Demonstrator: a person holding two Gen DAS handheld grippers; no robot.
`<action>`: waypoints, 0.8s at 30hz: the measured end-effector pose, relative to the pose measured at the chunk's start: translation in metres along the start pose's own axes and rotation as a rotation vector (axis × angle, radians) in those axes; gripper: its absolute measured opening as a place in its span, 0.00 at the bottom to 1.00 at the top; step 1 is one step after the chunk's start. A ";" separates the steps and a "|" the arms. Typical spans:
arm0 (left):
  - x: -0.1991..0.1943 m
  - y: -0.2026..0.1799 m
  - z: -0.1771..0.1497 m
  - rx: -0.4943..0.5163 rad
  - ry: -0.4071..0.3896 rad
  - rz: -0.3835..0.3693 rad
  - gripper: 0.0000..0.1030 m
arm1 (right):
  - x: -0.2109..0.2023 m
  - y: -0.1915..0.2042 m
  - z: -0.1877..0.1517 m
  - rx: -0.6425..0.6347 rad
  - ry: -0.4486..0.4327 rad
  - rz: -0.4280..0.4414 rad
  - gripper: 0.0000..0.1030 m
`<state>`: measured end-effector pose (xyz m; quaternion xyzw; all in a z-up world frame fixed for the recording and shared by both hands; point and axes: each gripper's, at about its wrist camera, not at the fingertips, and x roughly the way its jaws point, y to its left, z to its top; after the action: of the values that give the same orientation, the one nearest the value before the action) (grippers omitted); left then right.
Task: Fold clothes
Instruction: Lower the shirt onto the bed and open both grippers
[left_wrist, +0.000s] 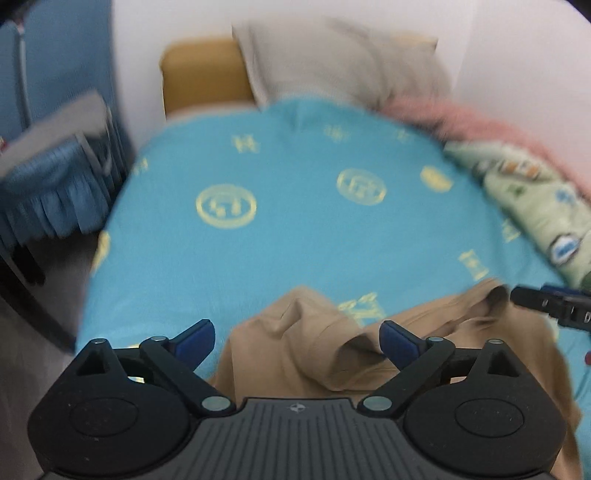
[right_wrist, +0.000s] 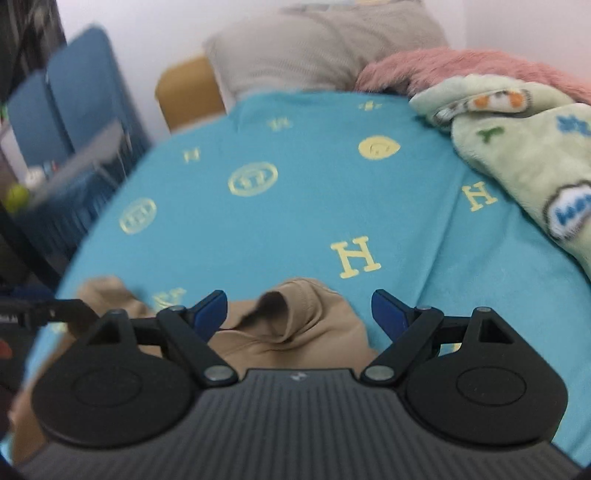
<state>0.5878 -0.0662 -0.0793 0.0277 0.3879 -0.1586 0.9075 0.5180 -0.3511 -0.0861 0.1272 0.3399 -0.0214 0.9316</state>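
A tan garment (left_wrist: 306, 350) lies crumpled on the near part of a turquoise bedspread (left_wrist: 288, 221) with yellow emblems. My left gripper (left_wrist: 297, 341) stands open over the garment, its blue pads (left_wrist: 195, 341) wide apart and clear of the cloth. In the right wrist view the same tan garment (right_wrist: 295, 325) shows a raised fold between the fingers of my right gripper (right_wrist: 299, 314), which is also open with nothing pinched. The right gripper's black tip (left_wrist: 546, 301) shows at the right edge of the left wrist view; the left gripper's tip (right_wrist: 55, 310) shows at the left of the right wrist view.
A grey pillow (left_wrist: 340, 66) leans on a tan headboard (left_wrist: 203, 77) at the far end. A pink fluffy blanket (right_wrist: 461, 66) and a pale green printed blanket (right_wrist: 524, 147) lie along the right side. A blue-skirted stand (left_wrist: 55, 184) is left of the bed.
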 end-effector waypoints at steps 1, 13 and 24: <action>-0.016 -0.002 -0.006 -0.008 -0.036 -0.005 0.96 | -0.014 0.003 -0.004 0.002 -0.020 0.000 0.84; -0.201 0.002 -0.131 -0.208 -0.193 -0.047 0.96 | -0.237 0.027 -0.093 0.096 -0.186 0.052 0.84; -0.200 0.100 -0.193 -0.640 -0.136 0.019 0.76 | -0.300 -0.010 -0.145 0.322 -0.228 0.086 0.85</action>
<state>0.3550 0.1156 -0.0786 -0.2659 0.3563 -0.0219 0.8955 0.1957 -0.3381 -0.0033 0.2859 0.2188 -0.0498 0.9316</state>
